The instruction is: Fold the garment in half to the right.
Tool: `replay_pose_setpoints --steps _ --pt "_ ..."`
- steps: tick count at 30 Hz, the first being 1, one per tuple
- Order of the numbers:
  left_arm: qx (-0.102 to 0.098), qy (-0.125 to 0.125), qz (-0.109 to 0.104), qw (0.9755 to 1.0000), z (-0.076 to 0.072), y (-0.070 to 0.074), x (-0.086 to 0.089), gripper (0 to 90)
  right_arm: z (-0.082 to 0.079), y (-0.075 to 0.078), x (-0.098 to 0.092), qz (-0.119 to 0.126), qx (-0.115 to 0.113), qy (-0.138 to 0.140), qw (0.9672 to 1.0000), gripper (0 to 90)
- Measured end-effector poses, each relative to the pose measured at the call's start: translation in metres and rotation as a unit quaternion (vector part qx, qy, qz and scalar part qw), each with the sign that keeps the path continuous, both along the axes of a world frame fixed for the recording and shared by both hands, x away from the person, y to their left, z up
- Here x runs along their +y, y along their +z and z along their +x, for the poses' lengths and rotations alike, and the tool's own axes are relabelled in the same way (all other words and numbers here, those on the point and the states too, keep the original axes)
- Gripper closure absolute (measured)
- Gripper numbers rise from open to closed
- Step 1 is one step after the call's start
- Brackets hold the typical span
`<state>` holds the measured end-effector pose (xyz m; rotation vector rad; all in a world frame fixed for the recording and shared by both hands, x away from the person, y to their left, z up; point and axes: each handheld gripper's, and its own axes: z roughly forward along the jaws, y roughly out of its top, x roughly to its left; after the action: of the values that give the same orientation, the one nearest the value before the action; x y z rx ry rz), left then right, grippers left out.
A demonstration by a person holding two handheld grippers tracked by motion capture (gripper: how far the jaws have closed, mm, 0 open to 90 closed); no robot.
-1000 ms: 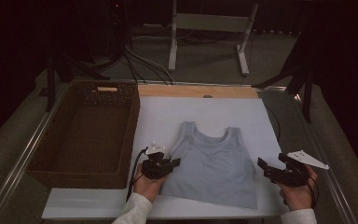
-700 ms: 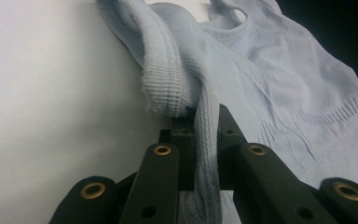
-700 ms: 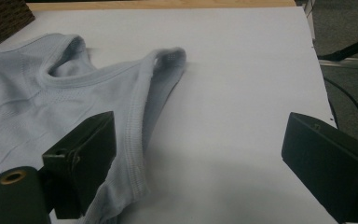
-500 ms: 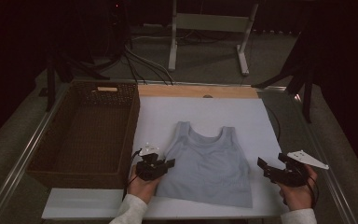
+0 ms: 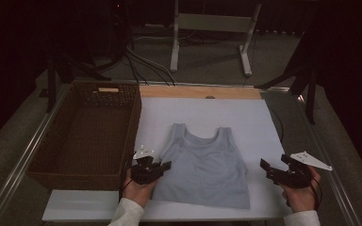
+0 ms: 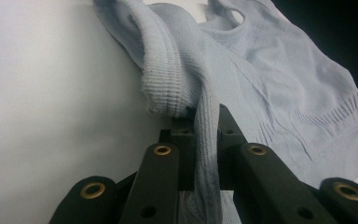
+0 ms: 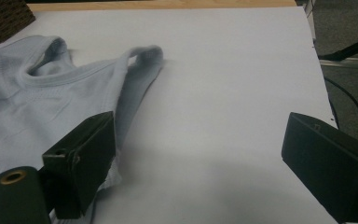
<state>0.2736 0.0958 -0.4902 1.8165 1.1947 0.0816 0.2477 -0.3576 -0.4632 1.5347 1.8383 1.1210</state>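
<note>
The left tongs (image 5: 159, 167) pinch the pale blue tank top (image 5: 203, 167) lying on the white worktop (image 5: 245, 122), the right tongs (image 5: 274, 170) gape empty beside it, so a one-sided pull could bunch the fabric.

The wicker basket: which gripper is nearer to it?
Left. The left gripper sits just off the wicker basket's near right corner, shut on the grey tank top's edge. The right gripper stands open beyond the top's far side.
</note>
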Motion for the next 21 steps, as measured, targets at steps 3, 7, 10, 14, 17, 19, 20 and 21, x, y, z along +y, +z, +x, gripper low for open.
replay_pose_setpoints --steps 3,7,10,14,17,19,20,21 --pt "0.002 0.000 0.002 1.0000 0.0008 -0.0008 -0.0006 83.2 0.0002 -0.0001 0.0001 0.000 0.000 0.000 1.0000 10.2" --pt "0.007 0.000 0.007 0.9999 0.0028 -0.0034 -0.0032 83.2 0.0004 -0.0001 0.0012 -0.001 0.001 0.001 1.0000 10.2" --pt "0.010 0.000 0.008 0.9999 0.0039 -0.0043 -0.0043 83.2 0.0003 0.0000 0.0013 -0.001 0.000 0.001 1.0000 10.2" --pt "0.011 -0.002 0.008 0.9999 0.0046 -0.0041 -0.0058 82.9 0.0003 0.0000 0.0011 -0.001 0.000 0.001 1.0000 10.3" --pt "0.010 -0.004 0.008 0.9999 0.0049 -0.0030 -0.0066 82.8 0.0002 0.0001 0.0016 -0.002 0.000 0.002 1.0000 10.2" --pt "0.009 -0.003 0.006 0.9999 0.0053 -0.0024 -0.0071 82.7 0.0003 0.0000 0.0016 -0.002 0.000 0.003 1.0000 10.3" --pt "0.009 -0.005 0.007 0.9999 0.0054 -0.0019 -0.0073 82.7 0.0004 -0.0001 0.0016 -0.003 0.000 0.003 1.0000 10.2" --pt "0.010 -0.006 0.005 0.9999 0.0056 -0.0015 -0.0078 82.7 0.0004 -0.0001 0.0015 -0.003 0.000 0.003 1.0000 10.2"
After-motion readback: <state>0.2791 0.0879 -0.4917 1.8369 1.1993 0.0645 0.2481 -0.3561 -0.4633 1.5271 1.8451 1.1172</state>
